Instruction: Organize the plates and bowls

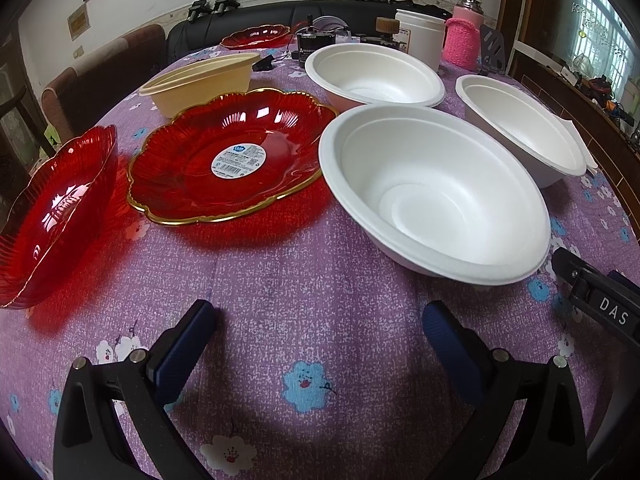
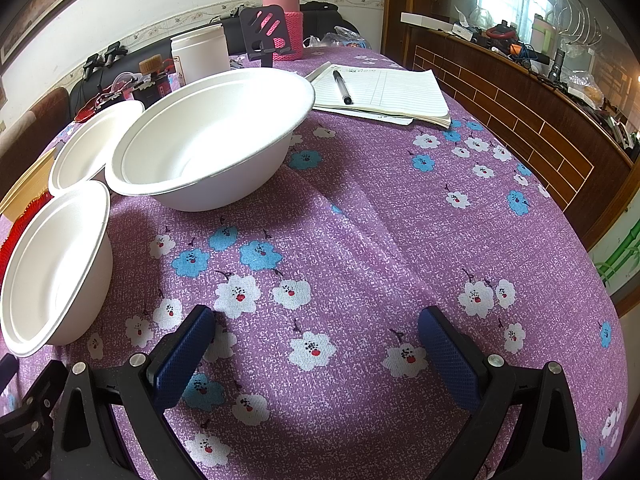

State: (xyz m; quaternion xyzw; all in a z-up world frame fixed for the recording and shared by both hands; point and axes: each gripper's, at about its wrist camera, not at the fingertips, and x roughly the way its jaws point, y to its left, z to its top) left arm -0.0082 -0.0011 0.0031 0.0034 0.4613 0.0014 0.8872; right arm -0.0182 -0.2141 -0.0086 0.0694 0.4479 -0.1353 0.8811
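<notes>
My left gripper point(image 1: 320, 320) is open and empty above the purple floral tablecloth. Ahead of it lie a red gold-rimmed plate point(image 1: 232, 156), a second red plate point(image 1: 56, 216) at the left, a third red plate point(image 1: 256, 36) at the far end, a beige bowl point(image 1: 200, 80) and three white bowls: near point(image 1: 432, 192), far point(image 1: 372, 76), right point(image 1: 520, 128). My right gripper point(image 2: 316, 324) is open and empty over bare cloth. Its view shows the same white bowls: large point(image 2: 208, 136), near left point(image 2: 56, 268), behind point(image 2: 92, 140).
A notepad point(image 2: 384, 92) with a pen point(image 2: 342, 86) lies at the far right of the table. A white jar point(image 2: 200, 54), a pink flask point(image 2: 286, 12), a black phone stand point(image 2: 264, 32) and small clutter stand at the far edge. A wooden cabinet point(image 2: 520, 120) runs along the right.
</notes>
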